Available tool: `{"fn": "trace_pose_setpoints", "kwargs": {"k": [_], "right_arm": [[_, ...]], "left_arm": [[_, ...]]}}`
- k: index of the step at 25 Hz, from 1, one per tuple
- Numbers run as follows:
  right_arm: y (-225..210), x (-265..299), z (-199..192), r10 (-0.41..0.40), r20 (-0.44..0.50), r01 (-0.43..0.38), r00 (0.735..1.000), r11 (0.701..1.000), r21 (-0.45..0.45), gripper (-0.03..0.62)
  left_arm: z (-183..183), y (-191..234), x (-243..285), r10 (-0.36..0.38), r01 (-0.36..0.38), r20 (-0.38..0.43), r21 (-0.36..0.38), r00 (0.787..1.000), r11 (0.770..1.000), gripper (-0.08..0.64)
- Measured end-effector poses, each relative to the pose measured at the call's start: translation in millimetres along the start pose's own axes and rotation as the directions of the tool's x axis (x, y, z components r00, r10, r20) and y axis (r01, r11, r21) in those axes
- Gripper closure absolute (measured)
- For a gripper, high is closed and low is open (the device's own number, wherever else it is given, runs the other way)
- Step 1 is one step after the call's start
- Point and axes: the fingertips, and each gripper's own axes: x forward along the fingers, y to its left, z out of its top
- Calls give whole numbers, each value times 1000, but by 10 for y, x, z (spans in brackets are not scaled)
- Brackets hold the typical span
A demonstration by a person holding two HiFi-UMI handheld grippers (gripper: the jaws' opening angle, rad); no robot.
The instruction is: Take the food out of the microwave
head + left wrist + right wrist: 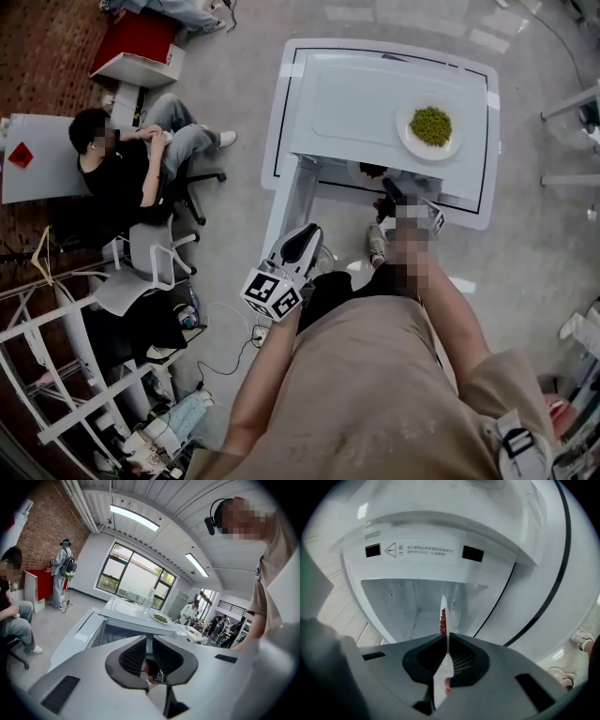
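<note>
Right gripper view: right claw (446,641) clamped on rim of plate (442,686), red food (442,619) on it, at mouth of microwave (417,566). Second plate (409,141) with green food (431,125) on microwave top. Left claw (151,641) closed, empty.

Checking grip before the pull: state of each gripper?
Left gripper: closed, holding nothing.
Right gripper: closed on the rim of a white plate.
</note>
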Motion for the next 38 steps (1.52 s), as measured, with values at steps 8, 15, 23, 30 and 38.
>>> {"fn": "trace_pose_setpoints", "kwargs": {"k": [8,15,23,30,38], "right_arm": [[233,-570,-581,-44,-19,45,999,999,4,574],[685,-1107,-954,-28,49,26,998,999,33,574],[1367,-1538,-1373,26,96,-27,995,1000,10,574],[1809,-1948,-1733,53,121,-50,991,998,-30,574],[2313,-2464,-1926,117,151,-104,982,990,-96,574]], "left_arm": [[-53,-72,-292,-102,102,19,32,995,994,531],[85,-176,-776,-185,180,60,73,981,981,531],[44,-138,-1590,-239,229,101,97,966,969,531],[126,-198,-2078,-298,276,160,148,941,950,531],[304,-393,-2269,-355,321,189,189,916,928,531]]}}
